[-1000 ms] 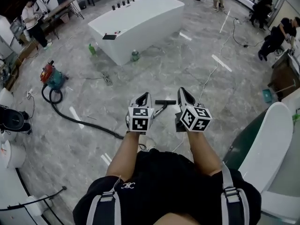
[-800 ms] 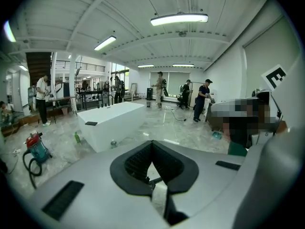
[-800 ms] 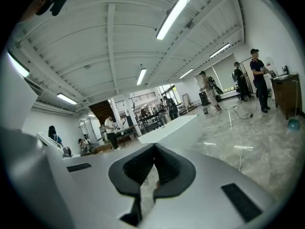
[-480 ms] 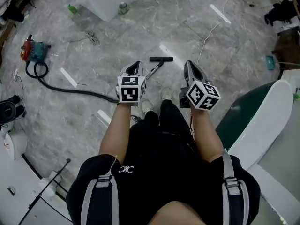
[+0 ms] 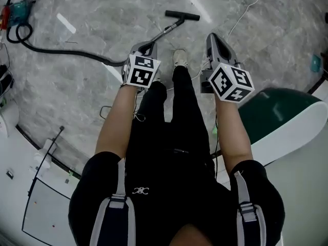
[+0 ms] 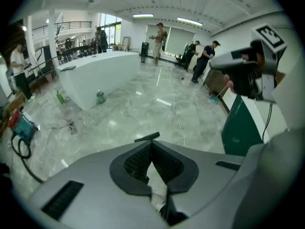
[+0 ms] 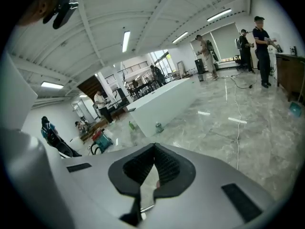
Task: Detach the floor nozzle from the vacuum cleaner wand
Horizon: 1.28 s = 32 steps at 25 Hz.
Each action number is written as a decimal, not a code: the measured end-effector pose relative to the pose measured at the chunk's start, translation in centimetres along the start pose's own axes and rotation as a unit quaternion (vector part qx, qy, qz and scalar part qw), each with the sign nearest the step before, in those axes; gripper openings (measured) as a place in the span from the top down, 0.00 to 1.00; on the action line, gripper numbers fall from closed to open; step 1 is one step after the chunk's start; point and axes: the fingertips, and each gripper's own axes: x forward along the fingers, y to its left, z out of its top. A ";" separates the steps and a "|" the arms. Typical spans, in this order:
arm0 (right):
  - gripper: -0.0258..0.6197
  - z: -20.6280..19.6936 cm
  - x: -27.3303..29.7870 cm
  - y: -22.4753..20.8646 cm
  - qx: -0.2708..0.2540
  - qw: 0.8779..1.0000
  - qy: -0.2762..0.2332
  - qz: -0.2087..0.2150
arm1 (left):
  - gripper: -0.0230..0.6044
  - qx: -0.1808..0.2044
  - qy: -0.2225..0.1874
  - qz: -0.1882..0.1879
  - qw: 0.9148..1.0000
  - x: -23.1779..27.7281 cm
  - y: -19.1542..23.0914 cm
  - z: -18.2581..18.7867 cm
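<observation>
The black floor nozzle (image 5: 183, 15) lies on the grey marble floor at the end of the thin wand (image 5: 163, 34), which joins a black hose (image 5: 61, 51) leading to the red-and-teal vacuum cleaner (image 5: 11, 10). My left gripper (image 5: 148, 46) is shut and empty; it hangs over the wand's near end, and contact with it cannot be judged. In the left gripper view the nozzle (image 6: 147, 137) shows just beyond the closed jaws. My right gripper (image 5: 211, 36) is shut and empty, to the right of the wand and above the person's white shoe (image 5: 180, 58).
A dark green and white curved piece of furniture (image 5: 287, 117) stands close on the right. A white cable (image 5: 246, 9) trails across the floor. Farther off are a long white counter (image 6: 95, 80), bottles on the floor beside it, and several people.
Both grippers have dropped toward the floor and tipped downward. The head view has tilted down, so the nozzle and wand now sit near the top of the picture. Both jaws stayed shut.
</observation>
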 end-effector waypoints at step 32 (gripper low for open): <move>0.95 -32.0 27.4 -24.4 0.042 0.992 0.115 0.042 | 0.70 0.158 0.244 0.007 0.957 50.7 9.5 -36.1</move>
